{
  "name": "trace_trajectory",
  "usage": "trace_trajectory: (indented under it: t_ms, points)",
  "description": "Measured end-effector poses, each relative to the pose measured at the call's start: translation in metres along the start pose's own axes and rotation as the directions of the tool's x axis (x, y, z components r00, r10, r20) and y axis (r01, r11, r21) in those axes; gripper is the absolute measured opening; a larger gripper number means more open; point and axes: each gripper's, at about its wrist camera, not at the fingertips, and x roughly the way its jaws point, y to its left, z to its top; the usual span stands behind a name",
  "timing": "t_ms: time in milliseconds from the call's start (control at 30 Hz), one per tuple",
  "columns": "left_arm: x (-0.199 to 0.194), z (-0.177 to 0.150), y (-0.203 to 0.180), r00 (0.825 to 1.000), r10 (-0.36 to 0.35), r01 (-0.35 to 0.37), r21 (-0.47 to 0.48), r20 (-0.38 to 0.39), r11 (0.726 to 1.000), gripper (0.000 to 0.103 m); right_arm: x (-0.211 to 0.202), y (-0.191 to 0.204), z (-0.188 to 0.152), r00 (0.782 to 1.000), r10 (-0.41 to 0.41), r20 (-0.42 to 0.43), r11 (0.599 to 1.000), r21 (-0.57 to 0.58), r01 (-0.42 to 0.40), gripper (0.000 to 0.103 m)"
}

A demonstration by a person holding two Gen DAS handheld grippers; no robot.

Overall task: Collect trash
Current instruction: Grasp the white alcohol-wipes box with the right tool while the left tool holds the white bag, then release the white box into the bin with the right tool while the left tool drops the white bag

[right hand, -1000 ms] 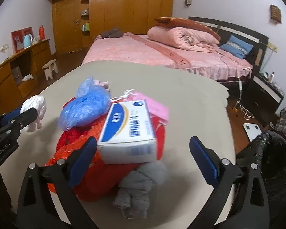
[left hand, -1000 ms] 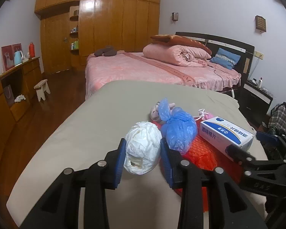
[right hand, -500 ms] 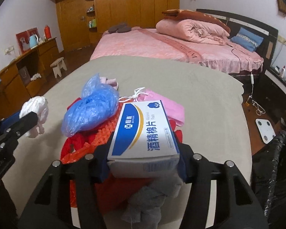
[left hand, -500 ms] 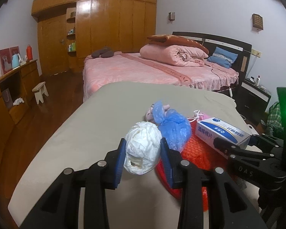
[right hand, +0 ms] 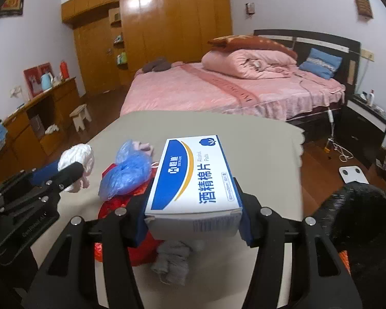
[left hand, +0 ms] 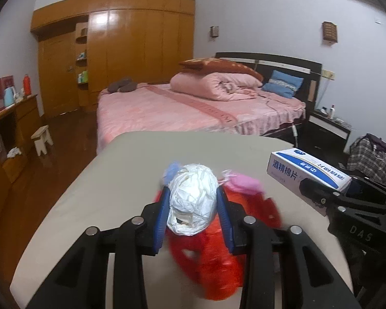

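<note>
My left gripper [left hand: 191, 206] is shut on a crumpled white paper ball [left hand: 193, 202] and holds it above the beige table [left hand: 131, 170]. My right gripper [right hand: 193, 200] is shut on a white and blue box of alcohol pads [right hand: 193, 177], lifted off the pile; the box also shows in the left wrist view [left hand: 306, 171]. Below lie a red plastic bag [left hand: 218, 252], a blue plastic bag [right hand: 127, 173], a pink item [left hand: 244, 184] and a grey cloth [right hand: 175, 260]. The white ball also shows in the right wrist view [right hand: 77, 158].
A black trash bag [right hand: 362, 221] stands open at the table's right side. A pink bed [right hand: 218, 90] lies beyond the table. A wooden dresser [right hand: 38, 118] and a small stool [right hand: 81, 116] stand on the left. A white scale [right hand: 353, 175] lies on the floor.
My right gripper has shut on the alcohol pad box and lifted it off the pile. My left gripper has risen and shifted right with the white paper ball.
</note>
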Motion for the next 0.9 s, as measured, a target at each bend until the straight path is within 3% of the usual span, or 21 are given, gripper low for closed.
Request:
trace_trajectory:
  t_ms: [267,467,667,900]
  points:
    - [-0.004,0.012,-0.055,0.994,-0.112,0.111,0.049,0.015,0.993,0.036,-0.041,-0.049,-0.002,0.996,-0.074,0.049,0.995,0.068,0.071,0.053]
    - [-0.004,0.018,-0.104,0.978,-0.208,0.206,0.09,0.016,0.974,0.036,-0.071,-0.092,-0.017,0.985,-0.163,0.06,0.98,0.124,0.155,0.053]
    - [-0.005,0.024,-0.156,0.951,-0.308,0.303,0.137,0.015,0.943,0.036,-0.094,-0.138,-0.036,0.963,-0.266,0.053,0.95,0.183,0.252,0.053]
    - [-0.003,0.021,-0.214,0.905,-0.425,0.421,0.181,-0.019,0.889,0.036,-0.117,-0.191,-0.06,0.925,-0.38,0.023,0.898,0.249,0.362,0.053]
